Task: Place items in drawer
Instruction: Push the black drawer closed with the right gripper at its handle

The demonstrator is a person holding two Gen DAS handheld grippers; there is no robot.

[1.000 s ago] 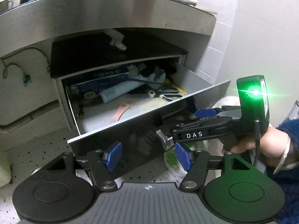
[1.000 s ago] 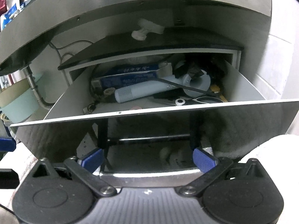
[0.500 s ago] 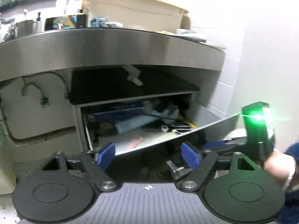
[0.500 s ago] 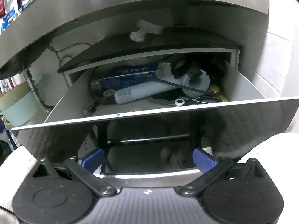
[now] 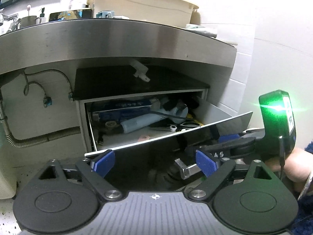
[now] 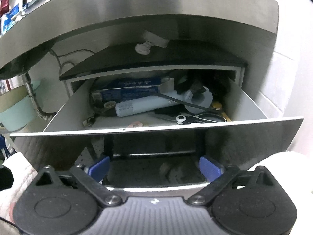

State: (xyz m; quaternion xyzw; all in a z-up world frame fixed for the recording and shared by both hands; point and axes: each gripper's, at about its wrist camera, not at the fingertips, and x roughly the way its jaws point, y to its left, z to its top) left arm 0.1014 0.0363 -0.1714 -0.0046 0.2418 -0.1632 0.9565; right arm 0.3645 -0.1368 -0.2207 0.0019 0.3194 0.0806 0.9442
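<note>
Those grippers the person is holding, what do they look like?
Each gripper, left and right, has black linkage arms, blue ribbed pads and a grey ribbed base. The right one carries a glowing green block, a black cable and "DAS" lettering. Fuzzy blue sleeve.

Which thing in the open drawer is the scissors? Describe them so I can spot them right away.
Under the steel counter, look into the open drawer. At its front right, just behind the front panel, lie the scissors. Nothing nearby has their black loop handles and white round pivot; the pale blue cylinder behind them is far bulkier.
</note>
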